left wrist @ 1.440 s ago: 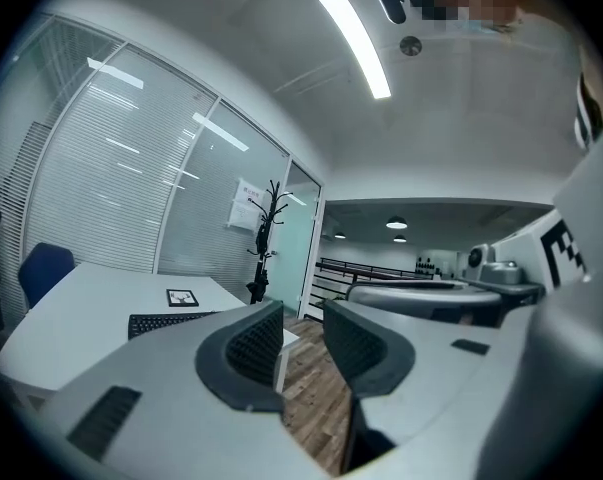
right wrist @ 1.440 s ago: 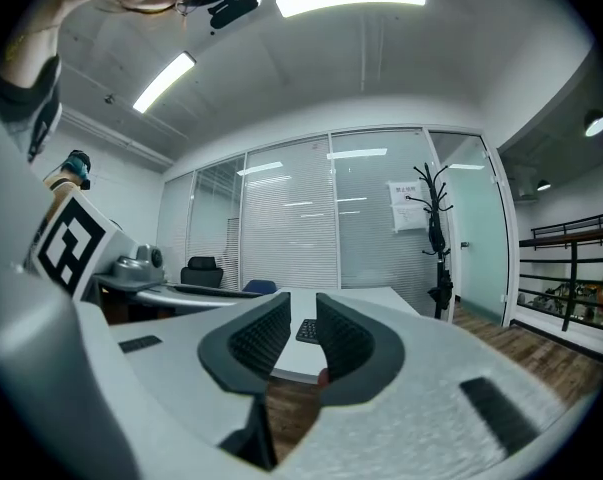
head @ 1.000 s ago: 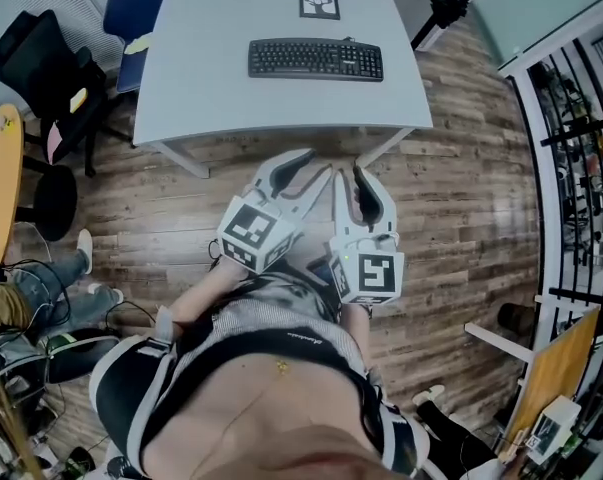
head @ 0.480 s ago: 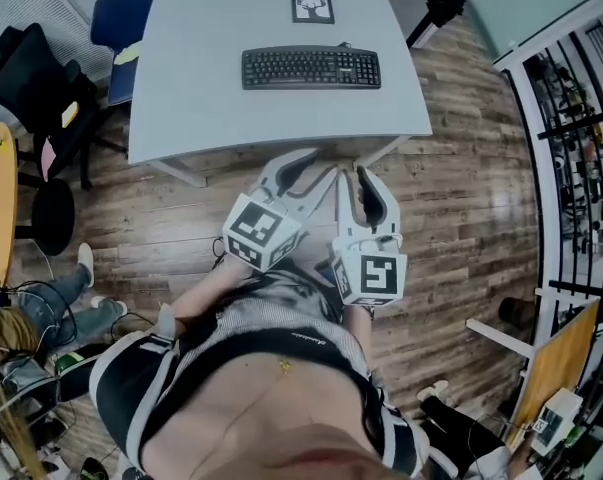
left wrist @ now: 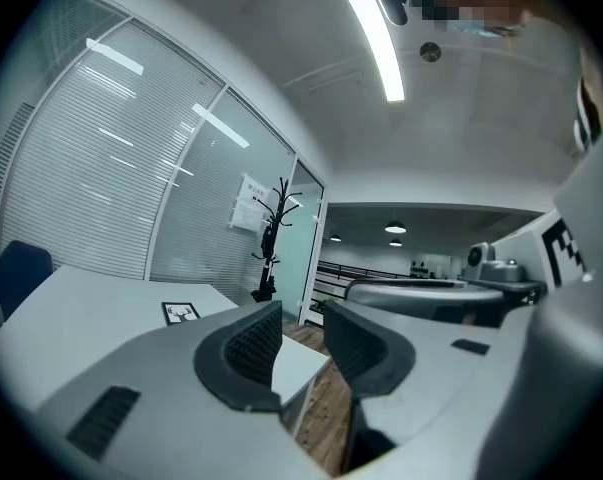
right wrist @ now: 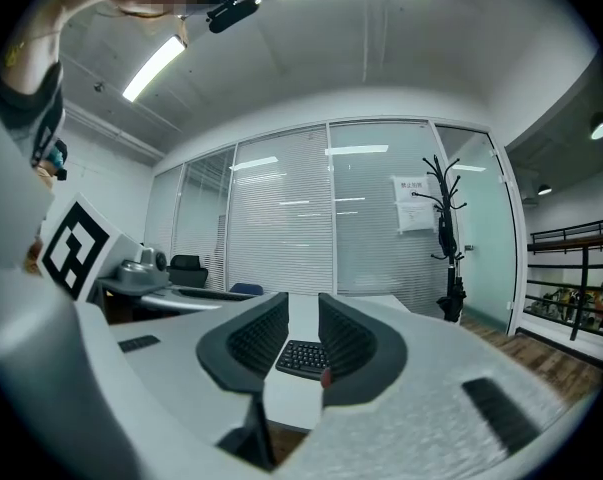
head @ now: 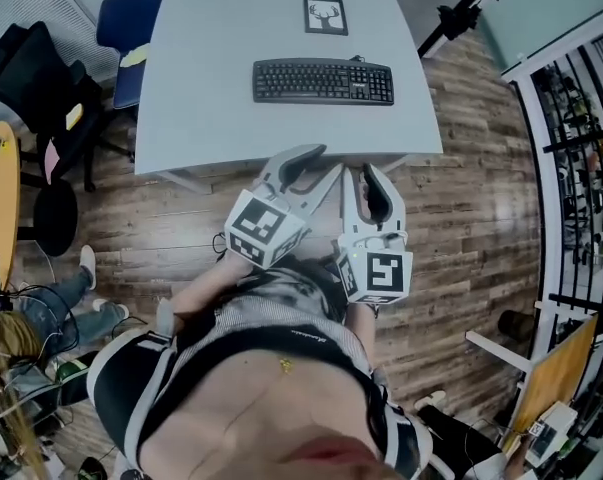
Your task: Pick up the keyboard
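- The keyboard (head: pixel 323 81) is black. It lies flat on the grey table (head: pixel 211 98), on the right half. Its long side runs from left to right.
- Just past the keyboard, on the far side, lies a small picture of a deer head (head: pixel 325 15). The two are close, but they do not touch.
- Nothing is touching the keyboard. It has not been picked up yet.
- The left gripper (head: pixel 329 160) is held out level at the near edge of the table, over the wood floor (head: pixel 461 188). Its two jaws have a small gap between them. Nothing is in the gap, so this claw is open and empty.
- The right gripper (head: pixel 362 173) is just beside the left one, on its right. Its jaws stand a little way apart too, and they hold nothing. In the right gripper view you can see the keyboard through the gap, far off on the table.
- Both claws are still well apart from the keyboard. The near part of the table lies between them and it.
- So I think the job is only at the start. The claws are pointed toward the table, but the reach, the grab and the lift are all still to do.
- My guess for what is left: bring the claws over the table to the keyboard, close them on it, maybe one at each end, and lift it up.
- A blue chair (head: pixel 131 18) and a black chair (head: pixel 31 68) stand at the left of the table. They are not in the way.
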`<state>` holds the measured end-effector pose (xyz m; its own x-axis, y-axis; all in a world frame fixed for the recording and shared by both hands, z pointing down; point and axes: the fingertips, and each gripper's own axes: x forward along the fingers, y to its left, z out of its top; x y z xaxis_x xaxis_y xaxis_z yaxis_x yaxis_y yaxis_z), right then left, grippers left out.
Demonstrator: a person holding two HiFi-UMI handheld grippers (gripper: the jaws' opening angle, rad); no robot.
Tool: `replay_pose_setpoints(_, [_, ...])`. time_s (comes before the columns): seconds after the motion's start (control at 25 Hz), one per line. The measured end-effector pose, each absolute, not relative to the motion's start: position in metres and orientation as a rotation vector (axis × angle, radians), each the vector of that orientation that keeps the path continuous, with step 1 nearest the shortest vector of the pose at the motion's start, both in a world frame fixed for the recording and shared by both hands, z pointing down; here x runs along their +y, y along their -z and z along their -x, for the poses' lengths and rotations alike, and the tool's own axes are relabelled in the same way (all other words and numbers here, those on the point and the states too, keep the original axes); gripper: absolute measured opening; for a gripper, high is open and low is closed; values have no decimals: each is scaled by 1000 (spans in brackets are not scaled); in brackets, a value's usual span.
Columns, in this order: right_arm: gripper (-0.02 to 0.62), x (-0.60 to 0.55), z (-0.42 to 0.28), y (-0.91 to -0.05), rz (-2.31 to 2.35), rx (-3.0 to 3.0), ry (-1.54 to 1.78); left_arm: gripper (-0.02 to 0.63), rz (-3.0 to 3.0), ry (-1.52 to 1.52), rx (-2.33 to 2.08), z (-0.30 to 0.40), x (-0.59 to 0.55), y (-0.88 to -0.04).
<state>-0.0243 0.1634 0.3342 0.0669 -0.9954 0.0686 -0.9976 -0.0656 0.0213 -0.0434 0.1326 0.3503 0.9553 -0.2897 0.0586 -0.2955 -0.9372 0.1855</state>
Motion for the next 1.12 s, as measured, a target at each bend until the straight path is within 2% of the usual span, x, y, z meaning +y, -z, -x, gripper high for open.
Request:
replay_pose_setpoints(0.68, [98,109,0,-321,-2220,-2196,-45,106,-2891,-15,-603,37,71,-343])
replay_pose_setpoints(1.12, [103,63,-45,-333,-2136,-2227,-71,106,-2875,12,-669,-15,24,-340])
